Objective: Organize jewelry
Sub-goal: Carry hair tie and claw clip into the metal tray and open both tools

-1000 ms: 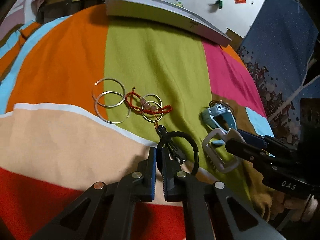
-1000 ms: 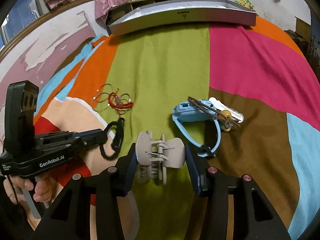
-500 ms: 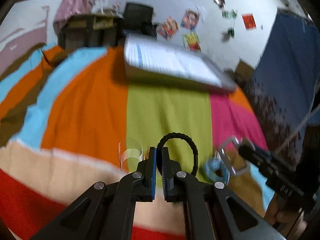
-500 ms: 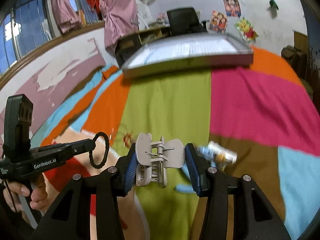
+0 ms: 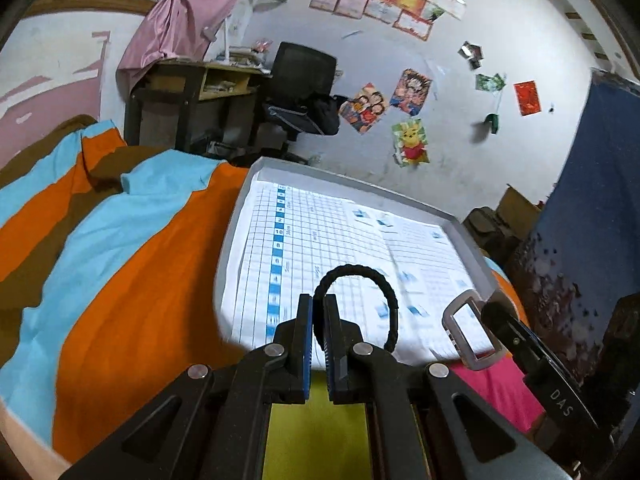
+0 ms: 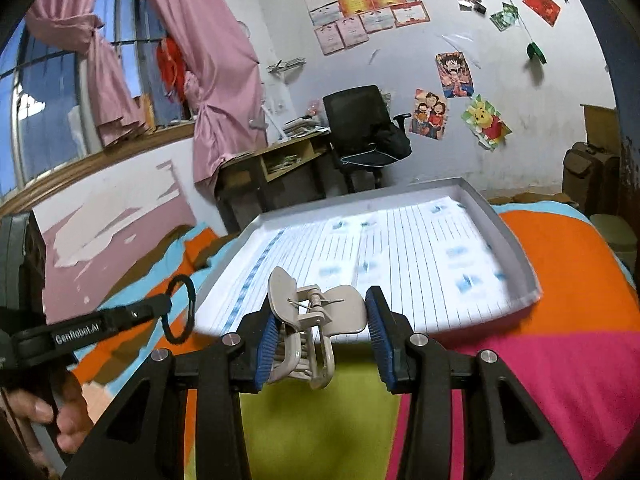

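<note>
While both items ride toward the tray (image 5: 460, 220), nothing lies in it yet. My left claw (image 5: 318, 336) pinches the black hair tie (image 5: 390, 292); right claw (image 6: 320, 328), closing, carries the beige hair clip (image 6: 316, 316).

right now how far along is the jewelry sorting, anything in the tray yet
Nothing shows in the grey tray yet; only its printed paper liner is visible. In hand: the left gripper is shut on a black braided band, and the right gripper, its fingers closing, holds a beige claw clip. Both are near the tray's front edge. Still to do: put both in the tray.
</note>
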Demonstrator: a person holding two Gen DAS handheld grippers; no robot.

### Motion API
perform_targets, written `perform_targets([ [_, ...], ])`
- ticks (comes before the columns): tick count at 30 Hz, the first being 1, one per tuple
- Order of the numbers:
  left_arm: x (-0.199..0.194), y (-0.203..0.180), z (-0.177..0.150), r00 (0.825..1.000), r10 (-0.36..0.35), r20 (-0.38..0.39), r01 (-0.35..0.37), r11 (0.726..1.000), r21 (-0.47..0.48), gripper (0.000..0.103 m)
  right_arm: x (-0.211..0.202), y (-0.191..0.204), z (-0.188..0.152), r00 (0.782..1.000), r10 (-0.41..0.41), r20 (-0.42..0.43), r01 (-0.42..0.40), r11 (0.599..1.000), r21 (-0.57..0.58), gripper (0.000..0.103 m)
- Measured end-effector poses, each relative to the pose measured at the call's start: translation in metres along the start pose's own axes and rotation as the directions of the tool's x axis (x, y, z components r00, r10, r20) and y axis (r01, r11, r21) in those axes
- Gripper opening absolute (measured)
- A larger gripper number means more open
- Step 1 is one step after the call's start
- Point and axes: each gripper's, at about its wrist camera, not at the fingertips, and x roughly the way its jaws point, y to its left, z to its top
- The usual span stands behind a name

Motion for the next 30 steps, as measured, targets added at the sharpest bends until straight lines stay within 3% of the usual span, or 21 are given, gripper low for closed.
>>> perform_targets([
  [7, 0.040, 0.000, -0.003, 0.997, 0.049, -0.064, -0.048, 0.999, 0.017, 0.006, 0.054, -0.012, 0.002, 0.998, -0.016, -0.056, 0.018, 0.999, 0.028, 0.038],
  [13, 0.046, 0.003, -0.010, 0.993, 0.086, -0.085, -0.085, 0.996, 0.018, 0.007, 0.071, -0.021, -0.012, 0.994, -0.047, -0.094, 0.048, 0.999, 0.009, 0.038],
  [15, 0.041, 0.003, -0.011, 0.994, 0.084, -0.073, -0.083, 0.996, 0.020, 0.010, 0.069, -0.023, -0.012, 0.994, -0.054, -0.097, 0.055, 0.998, 0.003, 0.041],
  [16, 0.038, 0.003, -0.012, 0.994, 0.081, -0.070, -0.080, 0.997, 0.019, 0.013, 0.069, -0.025, -0.012, 0.993, -0.059, -0.099, 0.060, 0.998, 0.007, 0.049],
  [17, 0.033, 0.002, -0.013, 0.995, 0.078, -0.066, -0.077, 0.997, 0.017, 0.022, 0.067, -0.025, -0.012, 0.993, -0.063, -0.097, 0.065, 0.998, 0.012, 0.056],
  [19, 0.020, 0.002, -0.015, 0.997, 0.069, -0.037, -0.069, 0.998, 0.006, 0.040, 0.060, -0.027, -0.012, 0.993, -0.077, -0.089, 0.079, 0.997, 0.018, 0.059],
  [21, 0.001, 0.001, -0.019, 0.998, 0.062, 0.023, -0.062, 0.998, -0.004, 0.076, 0.050, -0.028, -0.012, 0.993, -0.081, -0.085, 0.083, 0.996, 0.016, 0.059],
  [23, -0.023, -0.001, -0.025, 0.993, 0.069, 0.099, -0.068, 0.998, -0.007, 0.084, 0.036, -0.029, -0.011, 0.994, -0.084, -0.068, 0.085, 0.996, 0.011, 0.068],
  [30, -0.091, -0.008, -0.041, 0.973, 0.082, 0.215, -0.091, 0.995, 0.031, 0.102, -0.028, -0.015, -0.009, 0.995, -0.099, 0.009, 0.099, 0.994, -0.053, 0.086],
])
